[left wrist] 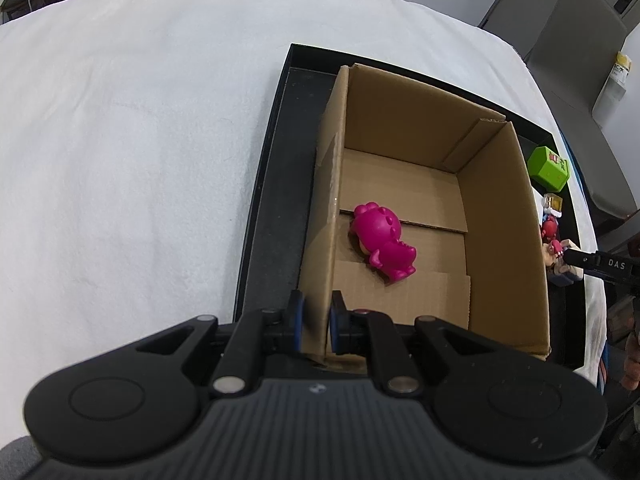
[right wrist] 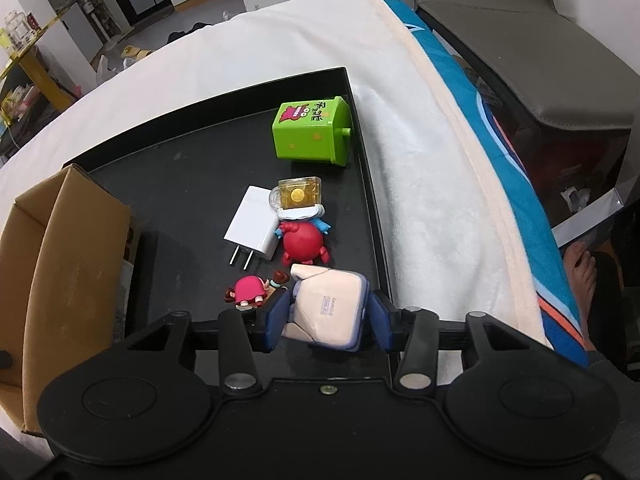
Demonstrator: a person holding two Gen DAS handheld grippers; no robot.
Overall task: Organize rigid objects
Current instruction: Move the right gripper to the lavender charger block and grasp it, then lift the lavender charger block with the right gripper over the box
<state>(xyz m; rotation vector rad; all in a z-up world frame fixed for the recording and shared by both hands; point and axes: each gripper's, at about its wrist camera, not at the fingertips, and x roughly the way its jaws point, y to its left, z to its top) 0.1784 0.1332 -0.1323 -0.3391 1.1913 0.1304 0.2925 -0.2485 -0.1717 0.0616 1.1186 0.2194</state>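
An open cardboard box (left wrist: 500,220) stands in a black tray (left wrist: 276,200), and a magenta dinosaur toy (left wrist: 384,244) lies on the box floor. My left gripper (left wrist: 318,312) is shut on the box's near left wall, one pad on each side. On the tray's right part my right gripper (right wrist: 328,316) is shut on a beige blocky figure (right wrist: 326,304), its pads pressing both sides. Beyond the figure lie a small pink-dressed figure (right wrist: 250,292), a red figure (right wrist: 304,242), a white plug charger (right wrist: 254,226), a clear yellow mug toy (right wrist: 298,196) and a green toy bin (right wrist: 310,130).
The tray sits on a table under a white cloth (right wrist: 420,160); a blue patterned cloth hangs over its right edge. A grey chair (right wrist: 540,60) stands past that edge, and a person's bare foot (right wrist: 580,264) shows on the floor. The cardboard box (right wrist: 68,260) fills the tray's left.
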